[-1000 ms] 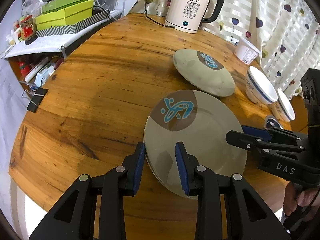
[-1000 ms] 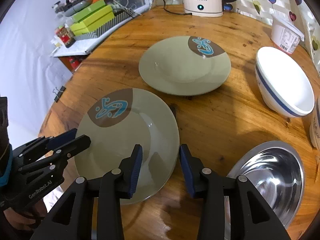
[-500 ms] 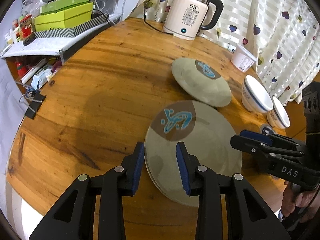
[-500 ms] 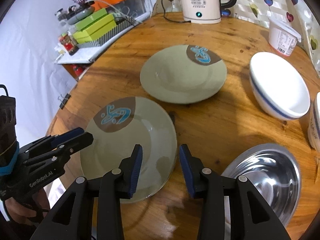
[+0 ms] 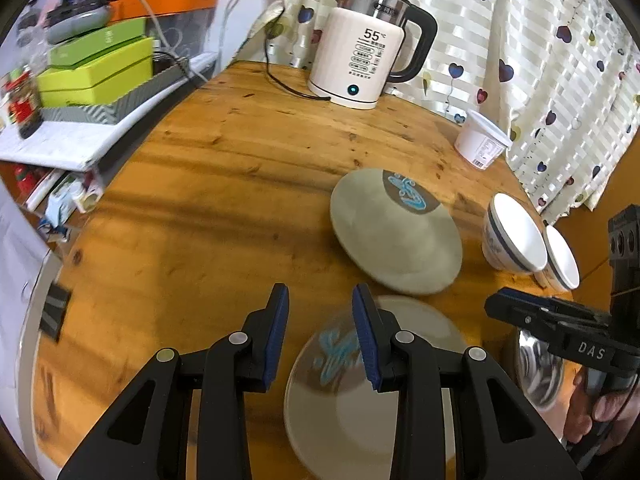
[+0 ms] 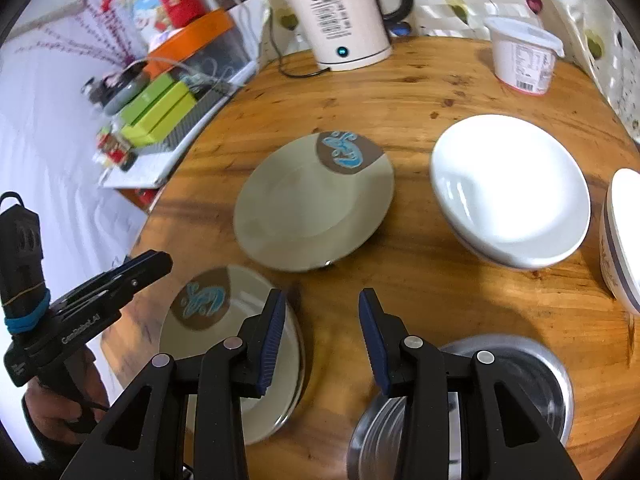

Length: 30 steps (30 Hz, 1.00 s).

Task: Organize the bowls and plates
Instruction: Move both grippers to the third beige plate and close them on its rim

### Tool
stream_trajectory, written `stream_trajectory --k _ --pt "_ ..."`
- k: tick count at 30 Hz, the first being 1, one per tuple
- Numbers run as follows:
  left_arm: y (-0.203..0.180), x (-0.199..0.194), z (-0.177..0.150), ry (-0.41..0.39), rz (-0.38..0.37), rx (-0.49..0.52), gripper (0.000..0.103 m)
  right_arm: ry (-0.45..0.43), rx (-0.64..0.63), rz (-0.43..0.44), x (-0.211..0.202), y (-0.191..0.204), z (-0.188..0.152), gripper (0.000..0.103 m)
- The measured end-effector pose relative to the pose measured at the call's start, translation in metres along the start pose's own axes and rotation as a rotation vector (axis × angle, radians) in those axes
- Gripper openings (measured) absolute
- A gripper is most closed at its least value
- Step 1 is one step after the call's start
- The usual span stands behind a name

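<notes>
A stack of grey-green plates with a brown-and-blue motif (image 5: 340,412) (image 6: 224,340) lies at the near edge of the round wooden table (image 5: 224,184). A matching single plate (image 5: 394,232) (image 6: 312,204) lies further in. Two white bowls with blue rims (image 5: 514,236) (image 6: 508,188) sit at the right. A steel bowl (image 6: 512,384) (image 5: 538,372) lies near the right gripper. My left gripper (image 5: 320,332) is open and empty above the stack's far rim. My right gripper (image 6: 322,336) is open and empty between the stack and the steel bowl.
A white electric kettle (image 5: 364,60) with its cord stands at the table's far edge. A white lidded tub (image 5: 482,142) (image 6: 522,58) stands at the far right. Green boxes (image 5: 96,68) sit on a side shelf to the left. A heart-patterned curtain (image 5: 540,60) hangs behind.
Both grippers have pulled back and risen from the plate stack, which now sits lower in both views. Both stay open and empty. The plates have not moved.
</notes>
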<state>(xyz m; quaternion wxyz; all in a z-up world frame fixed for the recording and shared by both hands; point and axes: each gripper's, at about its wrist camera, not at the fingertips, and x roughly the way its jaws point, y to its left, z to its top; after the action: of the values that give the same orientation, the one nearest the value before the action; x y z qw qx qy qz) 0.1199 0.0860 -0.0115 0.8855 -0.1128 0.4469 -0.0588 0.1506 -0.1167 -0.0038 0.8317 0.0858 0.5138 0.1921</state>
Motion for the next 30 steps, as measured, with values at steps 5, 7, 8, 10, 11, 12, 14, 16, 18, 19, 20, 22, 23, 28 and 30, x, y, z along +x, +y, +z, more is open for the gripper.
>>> stream_trajectory --k 5,7,8,10,11,12,14,16,18,19,20,22,23,28,30 --pt "-0.009 0.023 0.018 0.033 -0.029 0.019 0.034 0.005 0.052 0.005 0.01 -0.009 0.012 0.038" --pt "-0.012 0.033 0.025 0.05 -0.034 0.032 0.034 0.01 0.063 0.005 0.014 -0.01 0.016 0.038" --pt "-0.013 0.038 0.027 0.057 -0.036 0.033 0.034 0.012 0.07 0.007 0.015 -0.011 0.018 0.038" --pt "-0.013 0.044 0.031 0.068 -0.044 0.035 0.034 0.016 0.084 0.01 0.019 -0.013 0.021 0.038" --pt "-0.013 0.048 0.033 0.075 -0.047 0.034 0.034 0.018 0.087 0.008 0.021 -0.014 0.023 0.038" --pt "-0.013 0.051 0.035 0.081 -0.048 0.031 0.034 0.02 0.091 0.005 0.023 -0.015 0.024 0.038" --pt "-0.012 0.056 0.037 0.088 -0.052 0.03 0.034 0.028 0.107 0.006 0.026 -0.018 0.026 0.038" --pt "-0.012 0.06 0.038 0.095 -0.049 0.029 0.034 0.033 0.115 0.004 0.03 -0.019 0.028 0.038" --pt "-0.011 0.064 0.039 0.101 -0.05 0.026 0.034 0.038 0.118 0.003 0.033 -0.019 0.03 0.038" --pt "-0.009 0.066 0.04 0.103 -0.05 0.026 0.034 0.041 0.118 0.001 0.035 -0.019 0.031 0.038" --pt "-0.009 0.067 0.04 0.104 -0.048 0.026 0.034 0.043 0.118 0.001 0.036 -0.019 0.032 0.038" --pt "-0.008 0.07 0.042 0.108 -0.049 0.025 0.034 0.048 0.119 -0.001 0.04 -0.019 0.034 0.038" --pt "-0.007 0.071 0.042 0.109 -0.051 0.024 0.034 0.05 0.12 -0.003 0.041 -0.019 0.034 0.038" --pt "-0.007 0.078 0.045 0.115 -0.058 0.025 0.034 0.054 0.125 -0.01 0.047 -0.02 0.037 0.038" --pt "-0.008 0.08 0.047 0.117 -0.06 0.031 0.034 0.054 0.129 -0.012 0.048 -0.021 0.039 0.038"
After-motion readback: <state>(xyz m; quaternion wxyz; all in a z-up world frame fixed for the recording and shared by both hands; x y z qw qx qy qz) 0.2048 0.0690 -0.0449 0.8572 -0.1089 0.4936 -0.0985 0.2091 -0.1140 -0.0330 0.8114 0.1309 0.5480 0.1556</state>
